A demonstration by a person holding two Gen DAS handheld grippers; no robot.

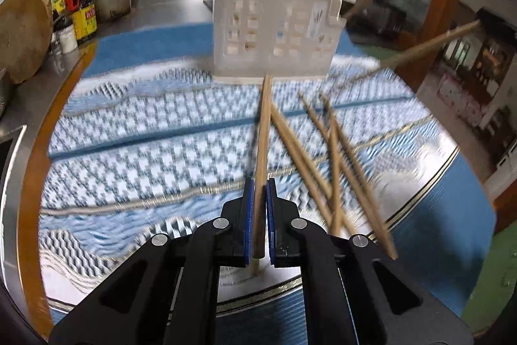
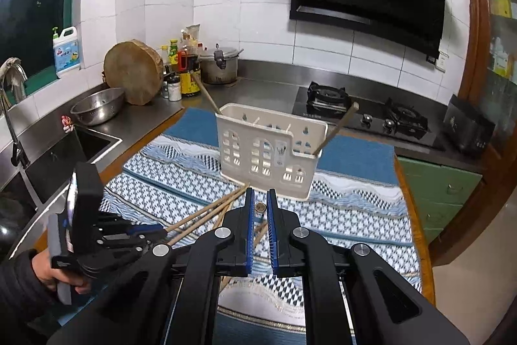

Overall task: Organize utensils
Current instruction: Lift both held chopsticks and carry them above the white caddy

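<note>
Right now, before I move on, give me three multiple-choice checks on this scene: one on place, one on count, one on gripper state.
1. Where does the white caddy stand?
A. in the sink
B. on the patterned cloth
C. on the stove

2. How many chopsticks stand in the caddy?
A. none
B. two
C. five

3. What is the left gripper doing?
A. hanging open
B. shut on a chopstick
C. holding a bowl

Answers: B, the caddy's base sits on the cloth; B, one stick leans out at each end; B, the blue pads close against one stick.

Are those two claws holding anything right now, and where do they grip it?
The left gripper pinches one chopstick near its lower end. The right gripper holds nothing; its jaws stand apart.
</note>
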